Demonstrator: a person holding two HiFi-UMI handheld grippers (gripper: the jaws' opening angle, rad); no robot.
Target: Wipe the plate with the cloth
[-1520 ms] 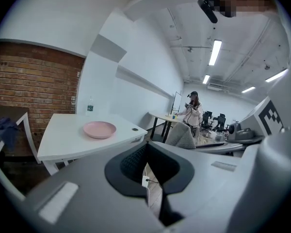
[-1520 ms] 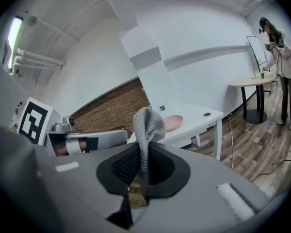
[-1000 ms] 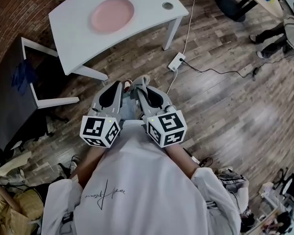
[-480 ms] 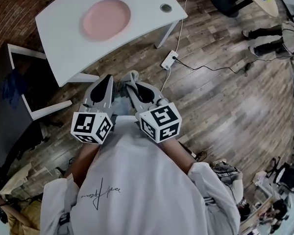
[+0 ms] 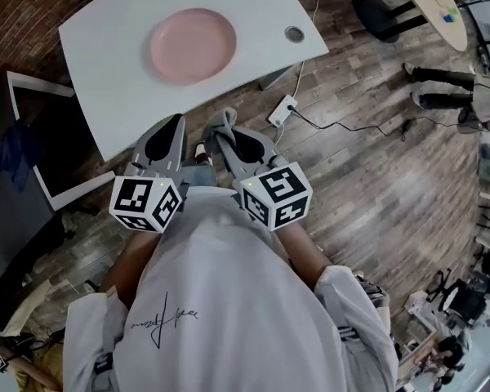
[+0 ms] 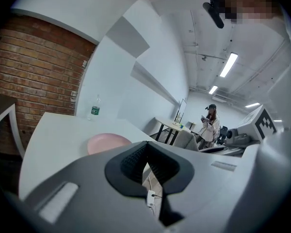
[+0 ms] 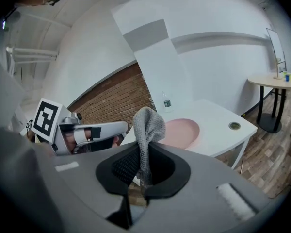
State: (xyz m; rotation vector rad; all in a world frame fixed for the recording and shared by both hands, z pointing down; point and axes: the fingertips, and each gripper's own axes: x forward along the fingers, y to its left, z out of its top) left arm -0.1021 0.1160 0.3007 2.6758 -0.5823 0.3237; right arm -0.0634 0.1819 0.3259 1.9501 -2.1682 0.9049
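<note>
A pink plate (image 5: 193, 45) lies on the white table (image 5: 106, 51) ahead of me, with nothing on it. My right gripper (image 5: 226, 134) is held at chest height short of the table's near edge, shut on a grey cloth (image 5: 224, 120). In the right gripper view the cloth (image 7: 148, 125) sticks up between the jaws, and the plate (image 7: 182, 132) lies beyond it. My left gripper (image 5: 174, 123) is level beside it, shut with nothing between its pads (image 6: 136, 163). The plate (image 6: 108, 142) shows past them.
A water bottle (image 6: 94, 108) stands at the table's far side. A round cable hole (image 5: 294, 33) sits near the table's right corner. A power strip (image 5: 283, 109) and cable lie on the wood floor. A dark frame (image 5: 24, 149) stands left; a person (image 6: 211, 127) stands far off.
The table and plate have come closer and sit more centred ahead of the grippers. Both grippers keep the same pose side by side, the cloth still in the right one.
</note>
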